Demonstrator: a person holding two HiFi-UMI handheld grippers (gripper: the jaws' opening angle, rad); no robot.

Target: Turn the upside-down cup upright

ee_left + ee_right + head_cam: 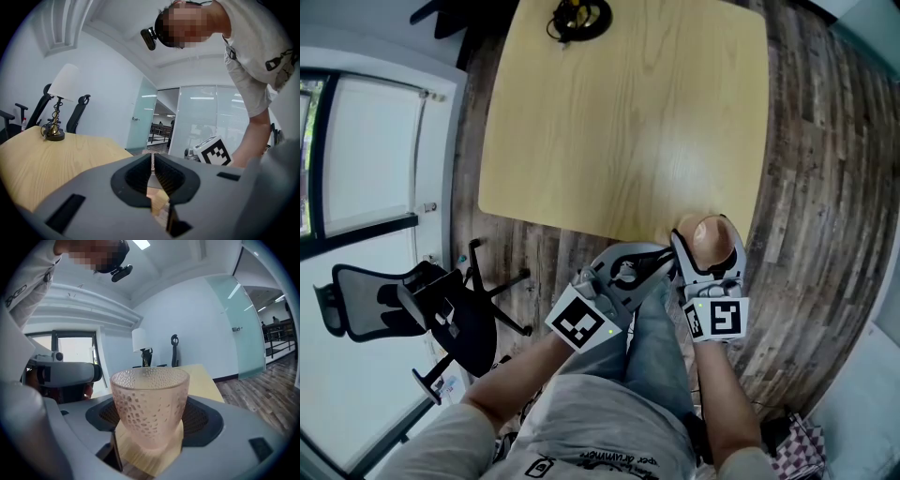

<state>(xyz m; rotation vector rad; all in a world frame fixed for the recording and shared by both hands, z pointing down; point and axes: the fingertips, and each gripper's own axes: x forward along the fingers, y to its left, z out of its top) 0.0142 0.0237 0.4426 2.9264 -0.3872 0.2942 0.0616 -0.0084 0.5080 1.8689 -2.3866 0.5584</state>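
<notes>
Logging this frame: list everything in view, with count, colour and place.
cup: one, translucent pink, upright, at the table's near edge
table: one, light wood, centre
lamp: one, white shade, dark base, table's far edge
office chairs: at least two, black, one left of the table, another beyond the lamp
floor: grey-brown planks, all around
left gripper: grey, shut, empty
right gripper: grey, shut on the cup
</notes>
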